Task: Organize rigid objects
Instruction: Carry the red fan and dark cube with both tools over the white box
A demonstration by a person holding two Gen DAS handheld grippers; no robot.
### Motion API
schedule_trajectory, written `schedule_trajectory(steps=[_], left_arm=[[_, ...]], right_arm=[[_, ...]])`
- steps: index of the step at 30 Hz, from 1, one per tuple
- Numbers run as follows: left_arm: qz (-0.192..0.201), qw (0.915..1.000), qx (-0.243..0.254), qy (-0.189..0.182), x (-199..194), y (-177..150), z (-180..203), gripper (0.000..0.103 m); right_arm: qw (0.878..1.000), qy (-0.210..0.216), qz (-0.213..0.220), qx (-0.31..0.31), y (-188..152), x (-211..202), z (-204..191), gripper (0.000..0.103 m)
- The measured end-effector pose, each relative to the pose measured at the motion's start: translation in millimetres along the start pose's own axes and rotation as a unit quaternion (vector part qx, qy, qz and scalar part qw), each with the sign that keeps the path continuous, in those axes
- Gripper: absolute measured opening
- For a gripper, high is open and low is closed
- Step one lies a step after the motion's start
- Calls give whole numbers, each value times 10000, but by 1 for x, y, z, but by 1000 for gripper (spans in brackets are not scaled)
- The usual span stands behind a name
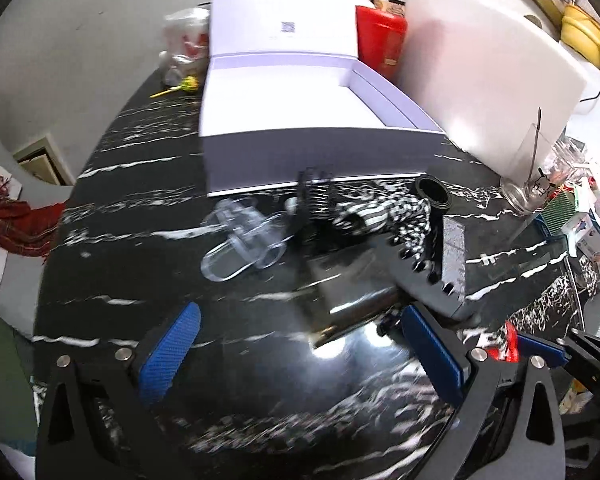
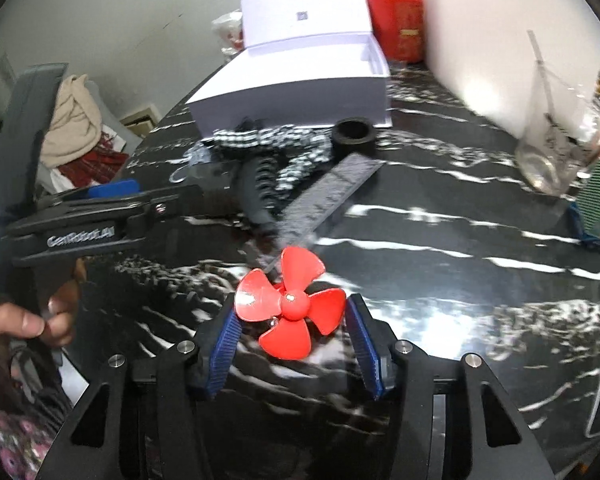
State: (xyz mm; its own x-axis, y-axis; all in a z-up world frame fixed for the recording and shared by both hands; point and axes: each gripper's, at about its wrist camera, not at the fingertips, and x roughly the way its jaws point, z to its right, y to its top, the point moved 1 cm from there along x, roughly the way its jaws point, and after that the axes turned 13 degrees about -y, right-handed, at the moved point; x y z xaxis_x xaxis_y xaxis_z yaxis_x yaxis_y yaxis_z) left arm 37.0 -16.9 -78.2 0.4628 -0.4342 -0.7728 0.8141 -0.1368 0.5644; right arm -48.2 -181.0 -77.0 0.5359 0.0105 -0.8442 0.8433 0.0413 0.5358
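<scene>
Right tool (image 2: 291,322) closed on red four-blade propeller (image 2: 290,302), blade edges pinched between blue pads, held above near edge of bench (image 2: 460,272), likely bound for open white box (image 2: 300,92) at far edge. Left tool (image 1: 300,354) wide open, empty, facing mid-bench clutter.

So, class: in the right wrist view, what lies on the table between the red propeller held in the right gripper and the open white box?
A grey flat ruler-like strip, a black coiled spring piece and checkered fabric lie there.
</scene>
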Motion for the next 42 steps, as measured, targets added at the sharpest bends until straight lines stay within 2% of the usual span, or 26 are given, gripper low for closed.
schedule_trajectory(steps=[2, 4, 6, 9, 14, 18, 28, 35, 42], left_arm=[[-23, 10000, 48, -34, 8, 3, 5, 95], [-69, 9999, 114, 18, 14, 4, 9, 85], [-116, 9997, 198, 10, 18, 5, 12, 70], [-156, 9994, 242, -211, 22, 4, 14, 54], [-85, 9993, 303, -180, 23, 3, 13, 42], [-66, 9993, 325, -157, 15, -1, 12, 42], [103, 9999, -5, -34, -15, -18, -2, 42], [405, 9992, 16, 20, -39, -8, -2, 42], [545, 9984, 159, 15, -48, 10, 4, 42]], right_arm=[[9999, -24, 21, 107, -1, -1, 8, 52], [9998, -18, 20, 188, 0, -1, 12, 52], [9996, 2, 33, 266, 1, -1, 18, 52], [9994, 44, 45, 351, 2, 1, 23, 52], [9992, 87, 129, 356, 2, -1, 25, 52], [9991, 156, 163, 354, 2, 0, 24, 52], [9990, 200, 311, 261, 6, 2, 19, 52], [9982, 234, 544, 32, 21, -5, 9, 52], [9970, 288, 704, -126, 41, -12, 7, 52]])
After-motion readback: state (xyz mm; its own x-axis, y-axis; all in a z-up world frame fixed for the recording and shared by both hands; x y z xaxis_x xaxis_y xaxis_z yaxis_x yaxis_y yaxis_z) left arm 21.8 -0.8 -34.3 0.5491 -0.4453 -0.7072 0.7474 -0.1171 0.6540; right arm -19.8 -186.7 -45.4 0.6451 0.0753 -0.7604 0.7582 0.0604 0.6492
